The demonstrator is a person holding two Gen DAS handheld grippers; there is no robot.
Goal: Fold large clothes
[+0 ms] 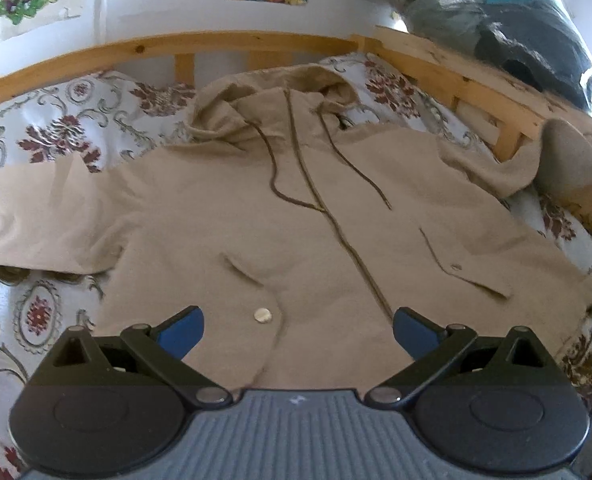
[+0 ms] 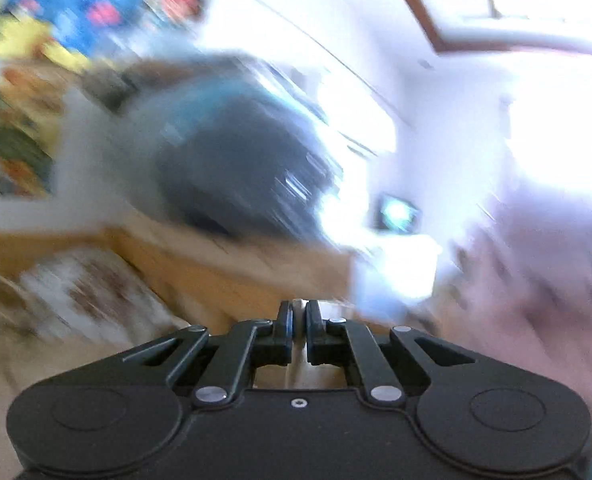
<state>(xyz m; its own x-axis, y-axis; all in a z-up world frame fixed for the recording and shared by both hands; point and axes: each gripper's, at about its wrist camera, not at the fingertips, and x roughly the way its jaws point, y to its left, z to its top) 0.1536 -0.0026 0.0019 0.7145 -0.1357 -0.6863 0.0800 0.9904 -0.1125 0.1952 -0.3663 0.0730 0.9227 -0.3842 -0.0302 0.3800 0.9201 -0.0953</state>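
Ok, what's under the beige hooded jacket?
The beige hooded jacket lies on a white floral-patterned bedspread, visible around its edges. Whatever lies beneath its middle is covered.

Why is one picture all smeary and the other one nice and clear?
Right wrist view: the room is streaked with motion blur and the window side glares white, only the black right hand-held gripper stays sharp. Left wrist view: the beige hooded zip jacket looks clear, though the fisheye lens bends the wooden bed frame.
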